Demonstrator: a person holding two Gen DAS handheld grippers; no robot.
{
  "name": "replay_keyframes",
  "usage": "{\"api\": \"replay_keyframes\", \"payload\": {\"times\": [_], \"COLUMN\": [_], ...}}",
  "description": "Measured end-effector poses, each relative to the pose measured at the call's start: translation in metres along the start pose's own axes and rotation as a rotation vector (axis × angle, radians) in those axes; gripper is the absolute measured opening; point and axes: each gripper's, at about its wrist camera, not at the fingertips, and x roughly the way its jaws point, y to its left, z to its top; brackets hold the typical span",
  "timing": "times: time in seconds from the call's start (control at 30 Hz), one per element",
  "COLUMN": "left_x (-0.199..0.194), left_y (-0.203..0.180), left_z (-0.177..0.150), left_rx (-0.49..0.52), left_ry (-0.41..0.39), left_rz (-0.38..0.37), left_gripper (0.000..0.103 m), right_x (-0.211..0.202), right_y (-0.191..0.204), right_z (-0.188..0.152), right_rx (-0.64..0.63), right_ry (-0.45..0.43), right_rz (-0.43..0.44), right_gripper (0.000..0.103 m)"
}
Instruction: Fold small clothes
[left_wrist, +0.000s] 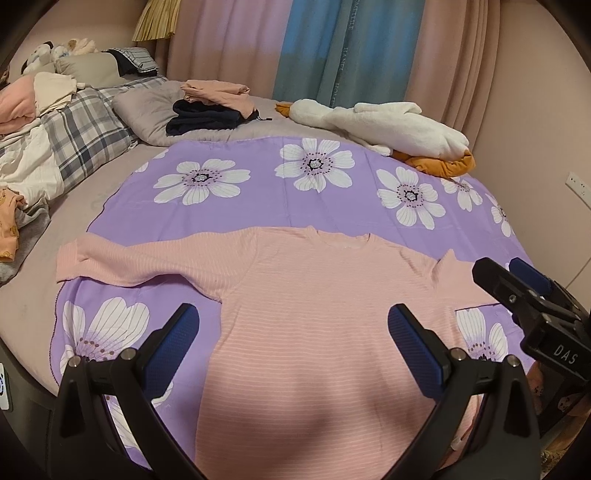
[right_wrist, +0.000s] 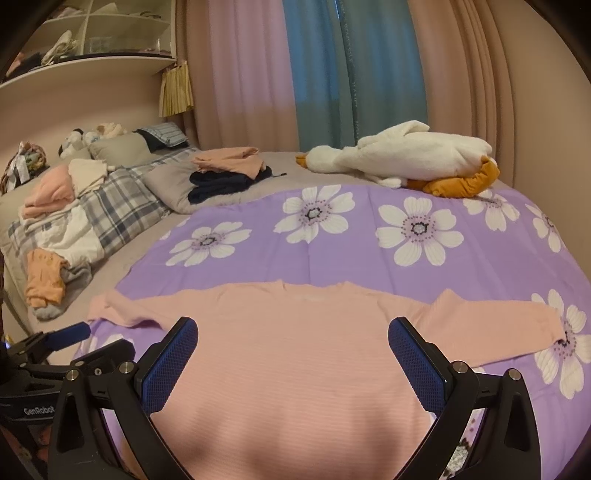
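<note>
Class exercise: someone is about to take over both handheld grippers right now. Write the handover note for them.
Left gripper: open, empty, above the pink long-sleeved top.
Right gripper: open, empty, over the same top.
The top lies flat on the purple flowered sheet, both sleeves spread outward, neckline away from you.
Done: top laid out; a folded stack sits near the pillows.
Left: every fold on this top; a sleeve looks like a sensible start.

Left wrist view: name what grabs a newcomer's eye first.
A pink striped top lies flat, sleeves spread, across a purple cloth with big white flowers on the bed. Behind it at the right sprawls a white plush goose. The open left claw hovers over the top.
</note>
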Motion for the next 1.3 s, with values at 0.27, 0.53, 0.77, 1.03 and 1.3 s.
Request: {"api": "replay_keyframes", "payload": {"times": [0.27, 0.53, 0.77, 1.03, 1.3], "left_x": [0.004, 0.006, 0.006, 0.009, 0.013], "left_y": [-0.005, -0.007, -0.012, -0.013, -0.017], "left_z": [-0.002, -0.003, -0.003, -0.004, -0.006], "left_rx": [0.010, 0.017, 0.027, 0.032, 0.042], "left_ry": [0.012, 0.023, 0.022, 0.030, 0.036], "left_rz": [-0.010, -0.011, -0.029, -0.025, -0.022], "left_gripper": [0.102, 0.102, 0.102, 0.102, 0.102], "right_x": [0.000, 0.000, 0.002, 0.002, 0.002], "right_y": [-0.001, -0.001, -0.005, -0.007, -0.008], "right_z": [-0.001, -0.001, -0.004, -0.003, -0.003], "right_rx": [0.000, 0.000, -0.004, -0.001, 0.001], "right_ry": [0.002, 0.003, 0.010, 0.016, 0.018], "right_rz": [0.000, 0.001, -0.010, -0.021, -0.022], "right_gripper": [0.102, 0.102, 0.102, 0.102, 0.102]}}
